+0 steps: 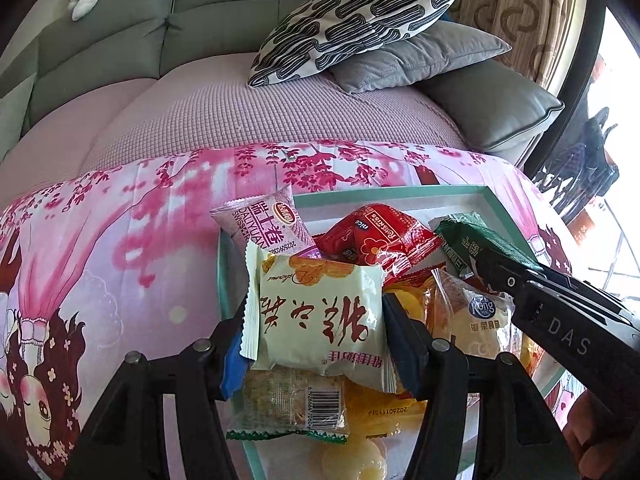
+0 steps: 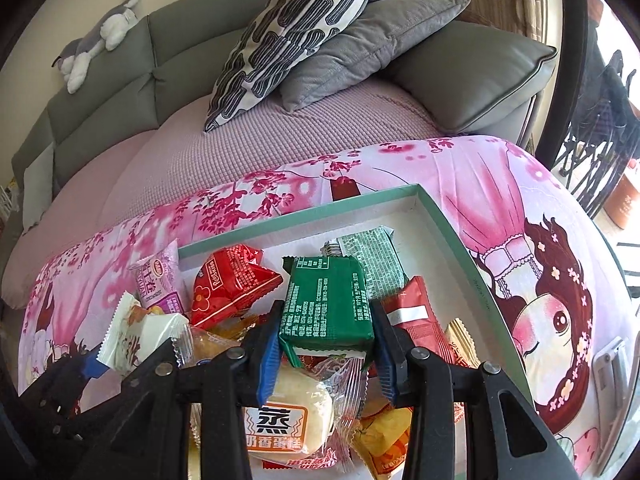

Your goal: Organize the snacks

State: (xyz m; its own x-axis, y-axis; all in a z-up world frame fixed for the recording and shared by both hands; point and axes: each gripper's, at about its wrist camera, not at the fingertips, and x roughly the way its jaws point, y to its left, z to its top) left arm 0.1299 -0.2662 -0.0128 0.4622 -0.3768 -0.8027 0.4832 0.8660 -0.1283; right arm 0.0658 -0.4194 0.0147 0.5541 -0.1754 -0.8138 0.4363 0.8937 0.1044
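A shallow box with a teal rim (image 1: 392,191) (image 2: 304,216) lies on a pink floral cloth and holds several wrapped snacks. My left gripper (image 1: 316,320) is shut on a pale cream packet with red characters (image 1: 320,312), held above the pile; it also shows in the right wrist view (image 2: 132,332). My right gripper (image 2: 326,328) is shut on a green packet (image 2: 326,304), seen at the right of the left wrist view (image 1: 484,248). A red packet (image 1: 376,240) (image 2: 232,284) and a purple packet (image 1: 268,224) (image 2: 158,280) lie at the box's far left.
A clear-wrapped steamed cake (image 2: 296,416) and yellow snacks (image 1: 376,412) lie under the grippers. Behind is a grey sofa with a patterned pillow (image 1: 356,20) (image 2: 288,36) and a plush toy (image 2: 96,40). A window and a railing are at the right.
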